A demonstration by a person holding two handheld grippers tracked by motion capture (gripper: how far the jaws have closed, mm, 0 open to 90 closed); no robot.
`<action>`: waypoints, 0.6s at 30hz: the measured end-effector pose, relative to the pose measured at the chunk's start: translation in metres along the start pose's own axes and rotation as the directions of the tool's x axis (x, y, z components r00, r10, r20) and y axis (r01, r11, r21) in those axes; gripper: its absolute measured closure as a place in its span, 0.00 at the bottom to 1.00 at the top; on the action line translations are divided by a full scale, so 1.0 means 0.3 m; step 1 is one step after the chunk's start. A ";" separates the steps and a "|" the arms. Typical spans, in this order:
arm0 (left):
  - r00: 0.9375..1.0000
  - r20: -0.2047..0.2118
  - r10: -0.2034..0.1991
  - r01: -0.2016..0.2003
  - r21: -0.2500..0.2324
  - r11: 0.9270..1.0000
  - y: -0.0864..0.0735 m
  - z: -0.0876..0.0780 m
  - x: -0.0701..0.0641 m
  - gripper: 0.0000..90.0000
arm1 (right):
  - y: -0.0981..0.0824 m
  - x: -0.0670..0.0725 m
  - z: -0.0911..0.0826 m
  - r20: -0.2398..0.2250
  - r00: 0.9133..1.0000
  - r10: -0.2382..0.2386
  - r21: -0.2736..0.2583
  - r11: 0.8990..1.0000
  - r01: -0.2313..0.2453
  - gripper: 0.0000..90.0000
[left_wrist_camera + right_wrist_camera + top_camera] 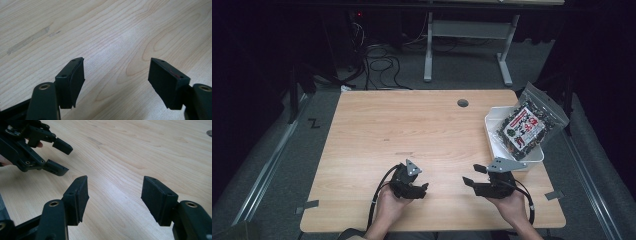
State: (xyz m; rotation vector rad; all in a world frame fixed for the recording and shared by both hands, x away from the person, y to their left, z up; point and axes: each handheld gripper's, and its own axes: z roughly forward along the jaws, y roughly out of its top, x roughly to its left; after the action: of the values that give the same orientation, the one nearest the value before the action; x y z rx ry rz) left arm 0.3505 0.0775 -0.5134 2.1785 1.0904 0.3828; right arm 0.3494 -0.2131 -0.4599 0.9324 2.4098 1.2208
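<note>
The surface (412, 125) is a flat top of pale wood with wavy grain lines and a small round hole (462, 103) near its far edge; in the left gripper view a dull smear (27, 40) runs across the wood. A person's two hands come in from the near edge, and each one holds a black tool. The left hand-held gripper (424, 188) sits low over the near part of the wood with a grey three-cornered plate on top and a black cable looping back by the wrist; its two jaws stand wide apart with nothing between them, and their inner faces are flat, dark and a bit rough. The right hand-held gripper (471, 175) is near it, a little way to the right, and points toward the left one; its blocky jaws are spread apart too, with only bare wood between them. At the far right of the surface sits a white plastic tub (532, 156) with straight walls; a shiny see-through bag (527, 124) full of small dark bits, with a white, red and black label, leans inside it and sticks out over the rim. The floor around is grey, with a metal frame (467, 47) and loose black cables (379, 65) beyond the far edge.
</note>
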 end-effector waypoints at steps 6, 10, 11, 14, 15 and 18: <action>1.000 0.001 0.000 0.000 0.005 1.000 0.000 0.003 0.001 0.33 | -0.002 -0.009 0.036 0.003 1.000 0.002 0.026 1.000 -0.002 0.44; 1.000 0.000 0.001 -0.001 0.001 1.000 0.000 0.001 -0.001 0.33 | -0.007 -0.024 0.057 0.007 1.000 0.020 0.037 0.999 -0.020 0.44; 1.000 0.000 0.001 -0.001 0.002 1.000 0.000 0.001 -0.001 0.33 | -0.010 -0.027 0.062 0.010 1.000 0.021 0.040 0.999 -0.021 0.44; 1.000 0.002 0.002 -0.002 0.005 1.000 0.000 0.004 0.000 0.33 | -0.018 -0.035 0.078 0.013 1.000 0.026 0.049 0.998 -0.026 0.44; 1.000 0.002 0.003 -0.003 0.005 1.000 0.000 0.004 0.000 0.33 | -0.020 -0.040 0.082 0.015 1.000 0.026 0.053 0.998 -0.026 0.44; 1.000 0.001 0.003 -0.003 0.004 1.000 0.000 0.003 -0.001 0.33 | -0.023 -0.051 0.090 0.019 0.999 0.040 0.060 0.997 -0.041 0.44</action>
State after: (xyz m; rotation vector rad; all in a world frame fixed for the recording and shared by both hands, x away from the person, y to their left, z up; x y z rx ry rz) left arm 0.3508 0.0768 -0.5141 2.1839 1.0883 0.3810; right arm 0.3717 -0.2096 -0.4822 1.0101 2.4369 1.1543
